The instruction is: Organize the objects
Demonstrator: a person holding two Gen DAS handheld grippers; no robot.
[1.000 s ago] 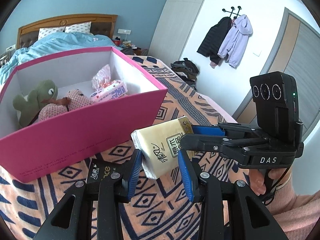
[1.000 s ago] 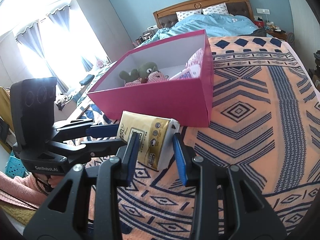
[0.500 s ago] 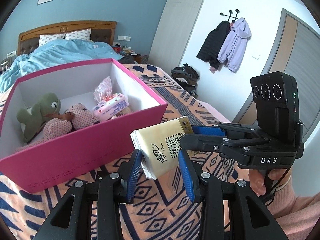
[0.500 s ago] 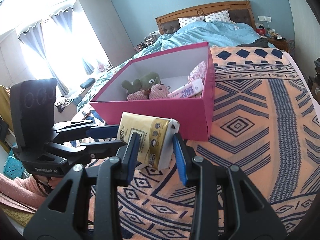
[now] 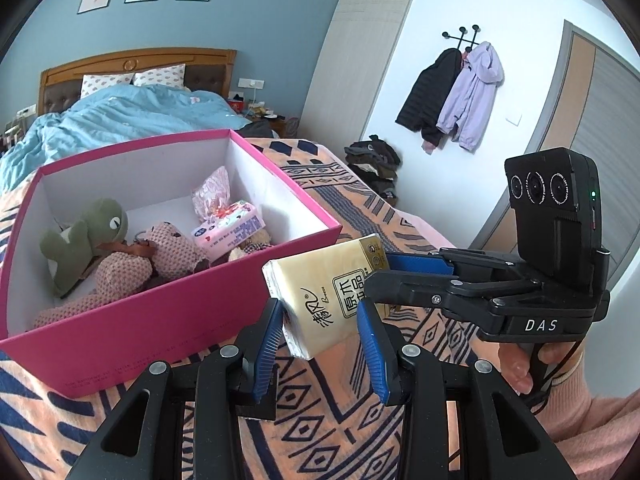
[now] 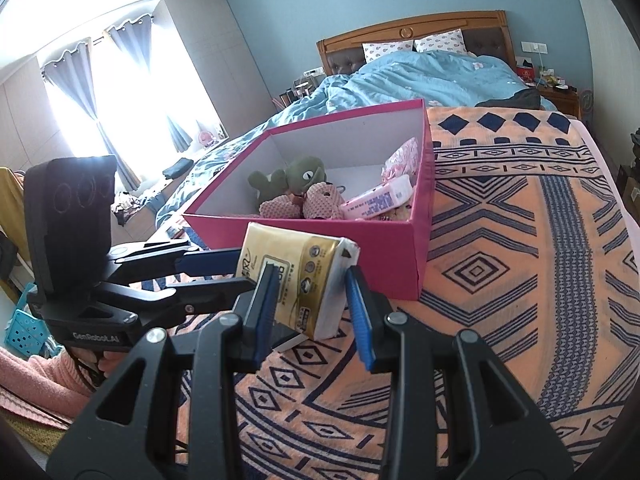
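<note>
Nearest, my left gripper and right gripper both pinch one yellow tissue pack, held clear above the patterned blanket, just short of the pink box. The pack looks light and soft (film wrap, likely slippery); grip its broad faces, gently. Beyond, the box holds a green plush.

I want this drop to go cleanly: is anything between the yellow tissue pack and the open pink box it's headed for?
Only the pink box's near wall stands between. The tissue pack, gripped by both the left gripper and right gripper, hangs just outside it, near rim height. No lid covers the box.
</note>
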